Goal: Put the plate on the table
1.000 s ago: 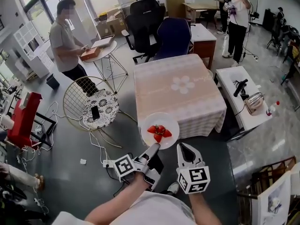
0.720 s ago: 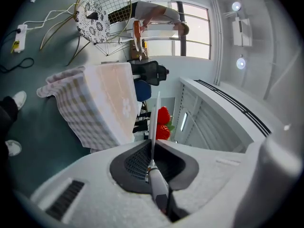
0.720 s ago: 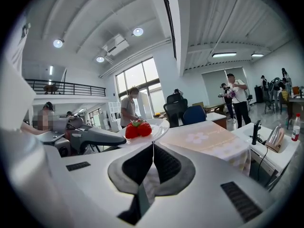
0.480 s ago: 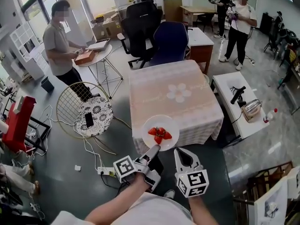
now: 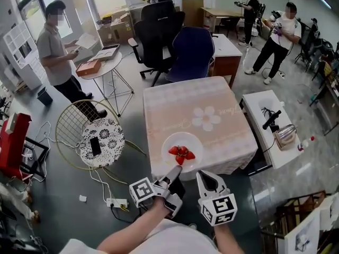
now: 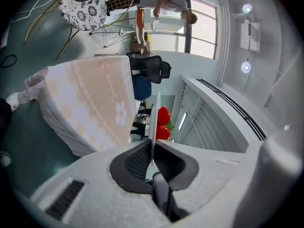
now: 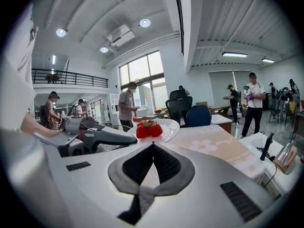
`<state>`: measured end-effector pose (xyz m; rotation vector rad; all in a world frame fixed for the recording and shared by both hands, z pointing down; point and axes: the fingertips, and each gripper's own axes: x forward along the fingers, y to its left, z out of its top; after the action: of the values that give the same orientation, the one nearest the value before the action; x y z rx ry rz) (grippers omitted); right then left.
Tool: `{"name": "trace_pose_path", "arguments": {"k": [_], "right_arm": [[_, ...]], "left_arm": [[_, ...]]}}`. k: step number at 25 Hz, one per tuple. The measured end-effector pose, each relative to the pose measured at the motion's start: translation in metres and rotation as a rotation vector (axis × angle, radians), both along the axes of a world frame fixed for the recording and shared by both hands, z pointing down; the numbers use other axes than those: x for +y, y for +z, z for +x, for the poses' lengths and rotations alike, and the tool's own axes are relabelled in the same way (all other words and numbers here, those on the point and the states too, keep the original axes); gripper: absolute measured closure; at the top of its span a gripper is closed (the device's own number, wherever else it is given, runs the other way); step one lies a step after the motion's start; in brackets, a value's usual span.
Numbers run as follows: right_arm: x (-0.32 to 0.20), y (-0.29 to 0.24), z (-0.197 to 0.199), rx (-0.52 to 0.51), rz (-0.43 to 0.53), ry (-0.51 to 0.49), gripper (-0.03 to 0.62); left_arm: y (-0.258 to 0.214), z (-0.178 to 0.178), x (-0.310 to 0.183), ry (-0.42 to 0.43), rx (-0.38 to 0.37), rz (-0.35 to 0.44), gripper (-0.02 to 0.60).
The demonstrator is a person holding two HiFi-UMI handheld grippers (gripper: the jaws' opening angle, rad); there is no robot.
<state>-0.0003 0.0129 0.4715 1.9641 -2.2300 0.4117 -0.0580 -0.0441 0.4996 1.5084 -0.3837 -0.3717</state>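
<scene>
A grey floor [image 5: 63, 221], black office chair [image 5: 159, 28], blue chair [image 5: 195, 46], bright windows [image 7: 142, 72].

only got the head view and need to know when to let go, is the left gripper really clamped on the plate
Observer: Yes. In the left gripper view the left gripper has its jaws closed on the rim of the plate, which shows edge-on.
Operator: is the plate down on the table
Observer: Not yet. That same view shows open space between the plate's underside and the table.
Operator: is the right gripper helping hold it
Observer: No. In the right gripper view the right gripper has its jaws together with nothing between them. The plate sits ahead of it, untouched, with the strawberries on top.
</scene>
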Motion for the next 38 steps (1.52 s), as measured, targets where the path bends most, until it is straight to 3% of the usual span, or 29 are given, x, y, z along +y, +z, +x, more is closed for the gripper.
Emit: {"name": "trace_pose_path", "arguments": {"k": [11,19,24,29,38], "right_arm": [[-0.104,-0.006,-0.033,0.025,-0.076,-0.085,0.591],[-0.142,-0.009,-0.035,-0.013,-0.083,-0.100,0.591],[-0.149,-0.004,-0.023,-0.049,-0.086,-0.122,0.591],[-0.158,-0.002,-0.010,-0.081,-0.035,-0.244,0.592],[-0.181,0.004,0.050,-0.154,-0.020,-0.415,0.592]], "left_arm": [[-0.005,-0.019,-0.103,0.011,0.029,-0.011,0.563],[0.007,-0.018,-0.140,0.036,0.036,-0.038,0.563],[0.015,-0.004,-0.149,0.051,0.036,-0.054,0.563],[0.019,0.012,-0.158,0.039,0.015,-0.047,0.563],[0.031,0.060,-0.177,-0.043,-0.031,-0.052,0.563]]}}
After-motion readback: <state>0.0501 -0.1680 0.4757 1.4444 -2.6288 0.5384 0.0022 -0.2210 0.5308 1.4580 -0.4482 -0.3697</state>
